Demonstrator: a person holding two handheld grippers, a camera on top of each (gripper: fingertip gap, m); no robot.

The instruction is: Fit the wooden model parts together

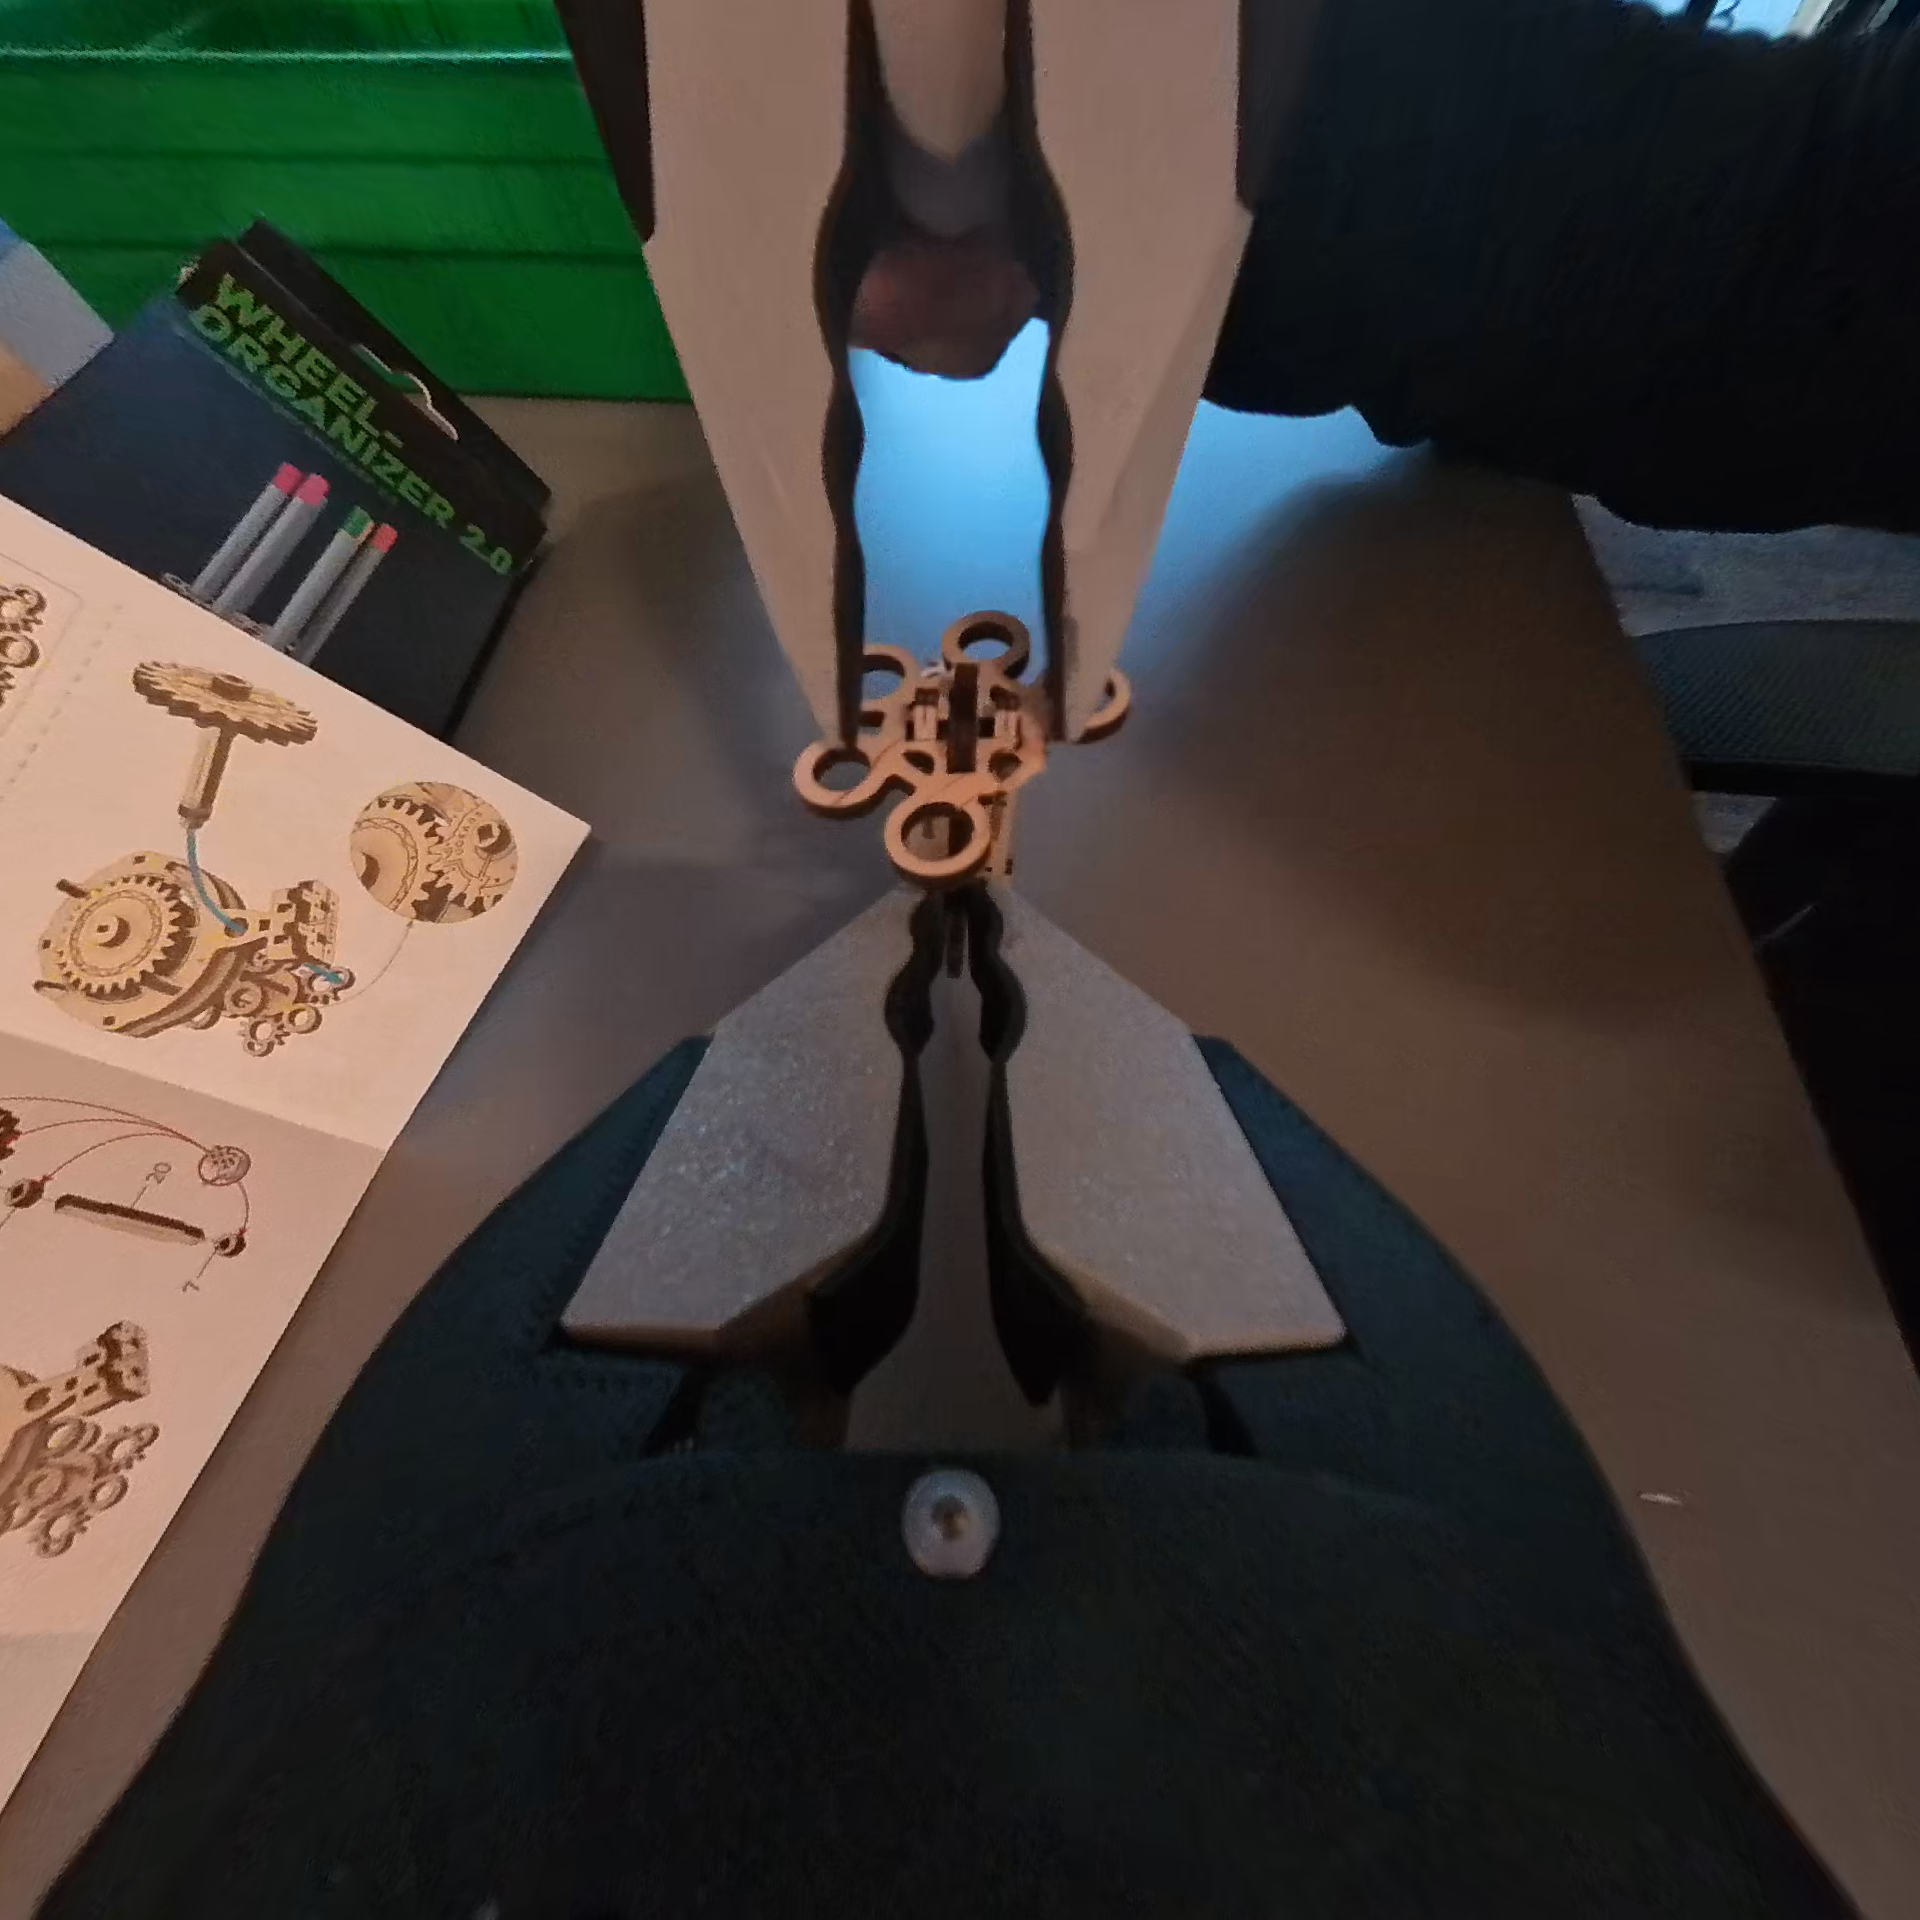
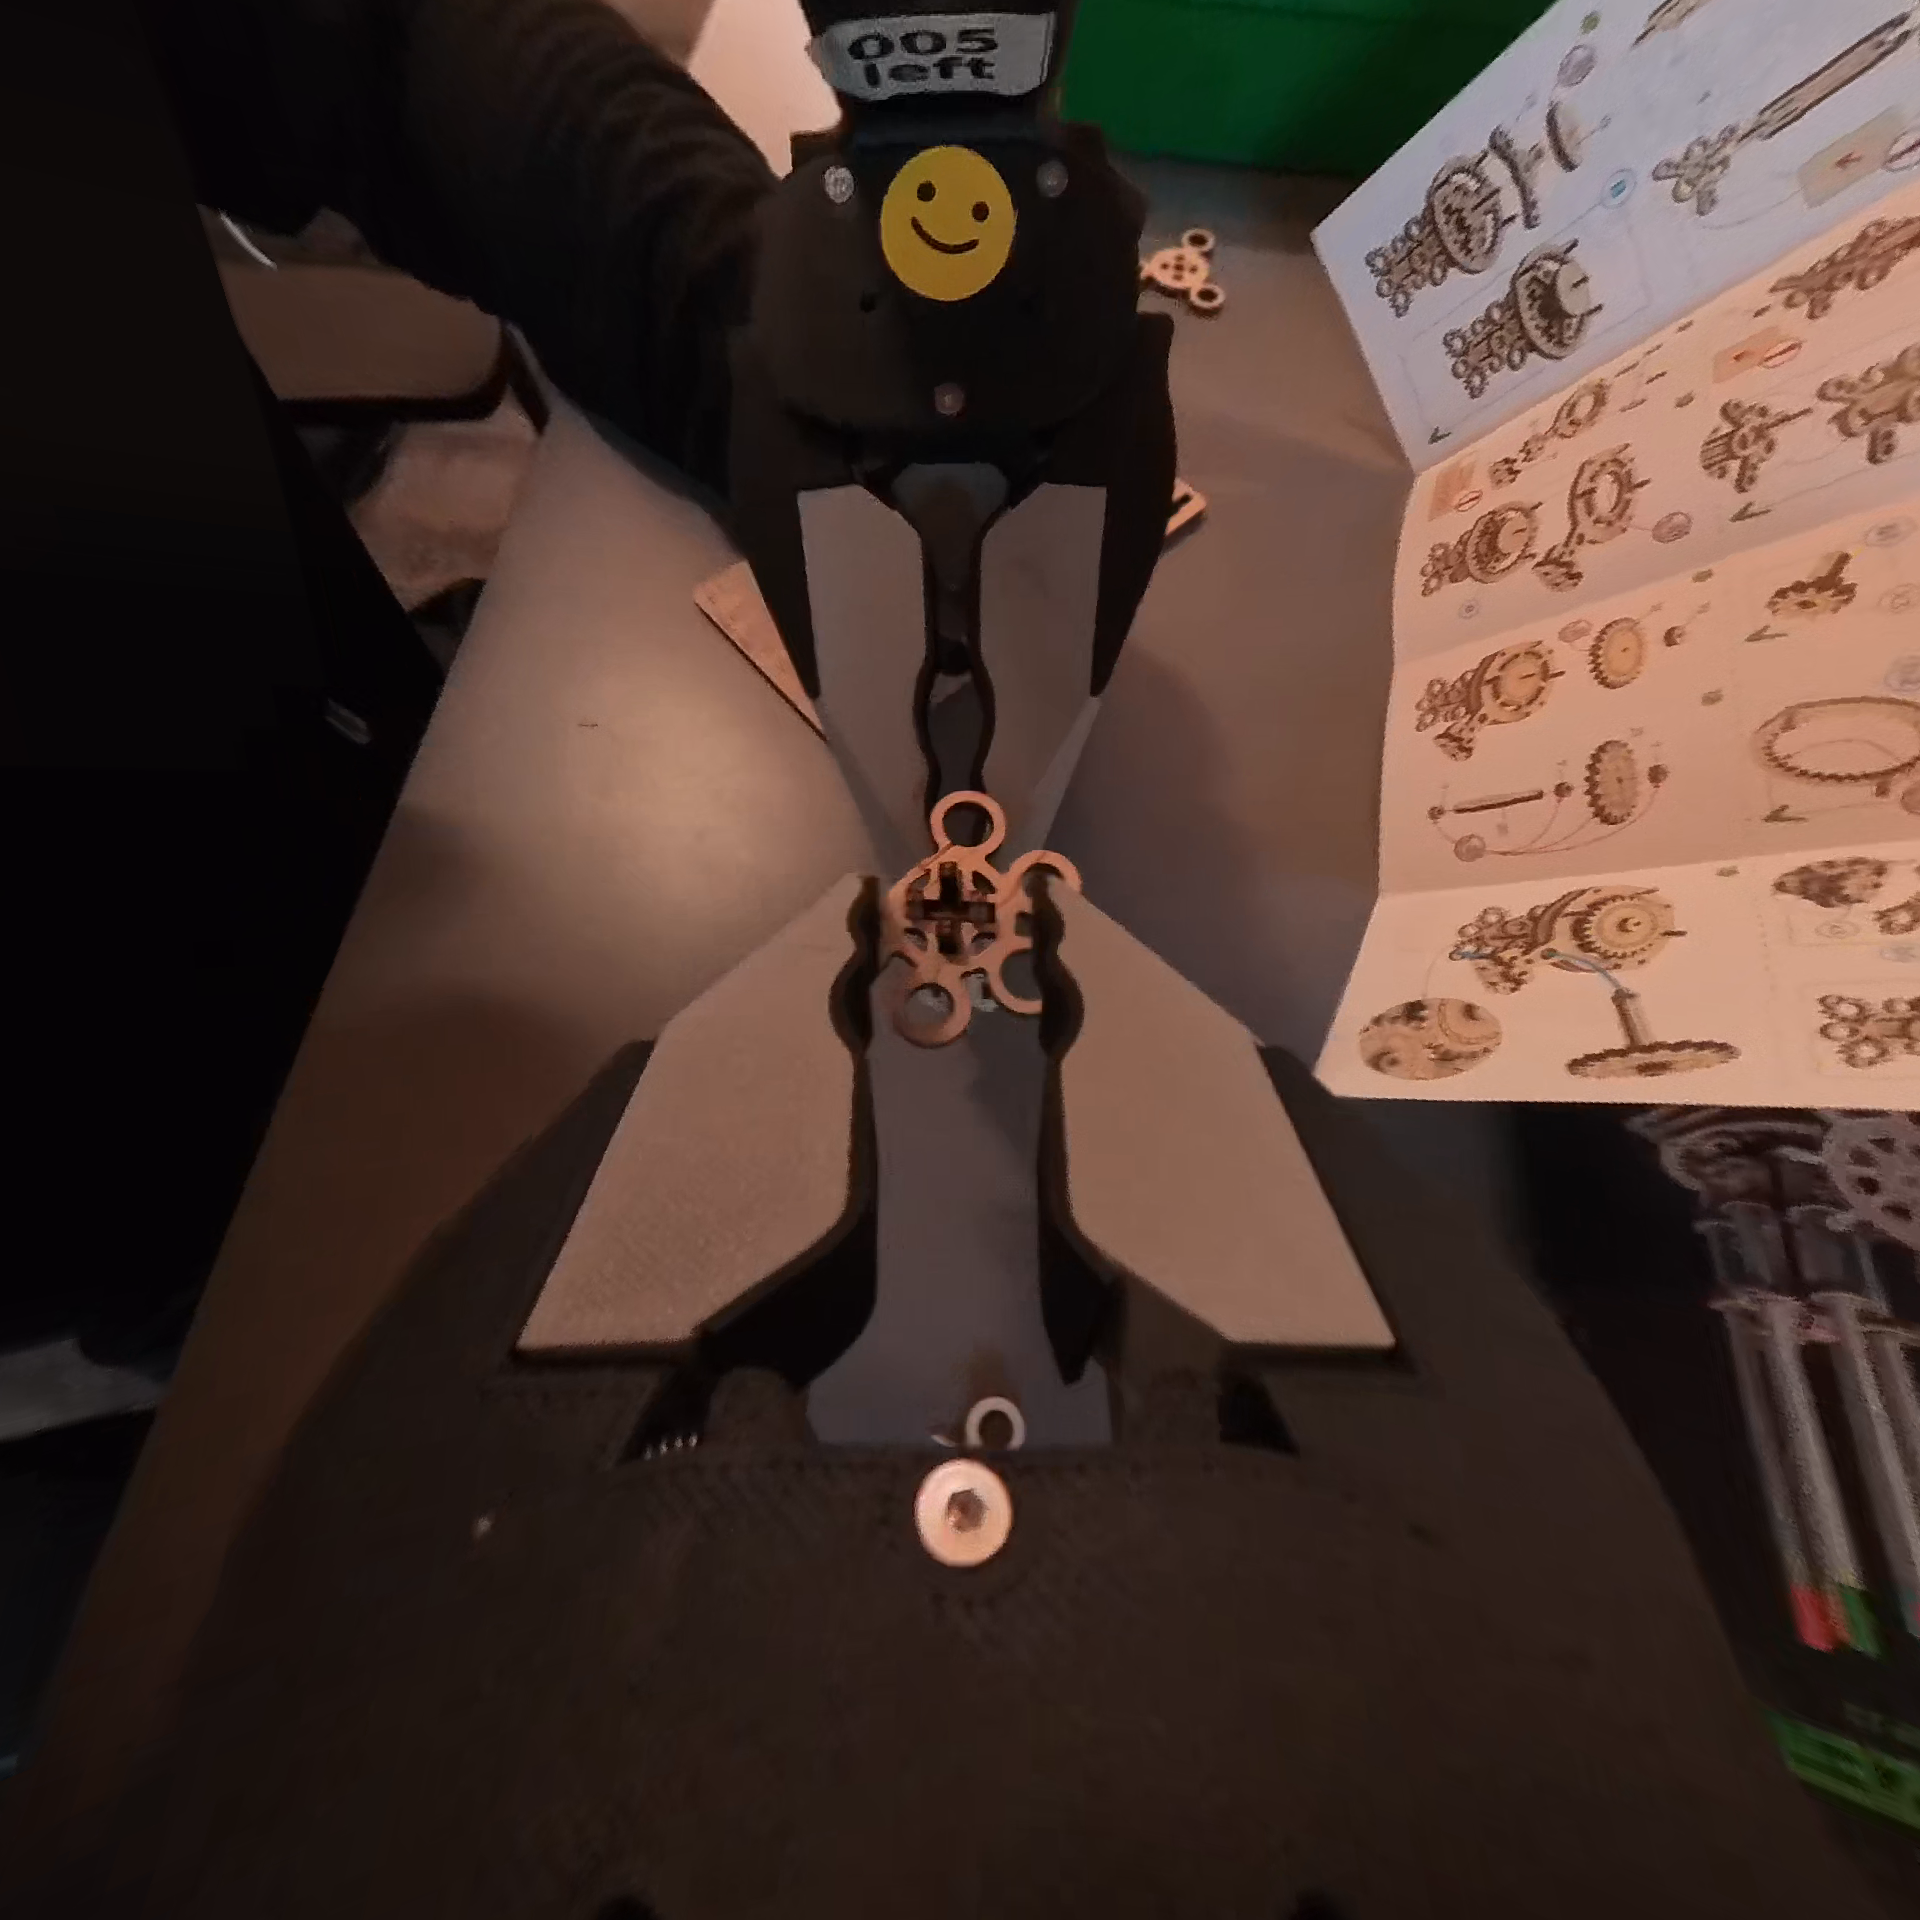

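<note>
left claw (image 1: 951, 914) clenched on a thin wooden tab below the wooden model part (image 1: 940, 743), frame centre, above the grey surface (image 1: 1299, 831). right claw (image 2: 951, 925) grasps the same part's ringed plate by its side edges, tips facing the left claw. instruction sheet (image 1: 208, 883) lies at left; loose wooden piece (image 2: 1184, 272) upper centre-right in the right wrist view.

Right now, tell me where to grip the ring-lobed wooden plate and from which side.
Pinch the ring-lobed wooden plate across its two side edges at the solid middle, between the ring lobes, as the right gripper does. Come in from the end opposite the left gripper. The lobes are thin open loops, likely fragile, and the centre slot should probably stay clear.
</note>
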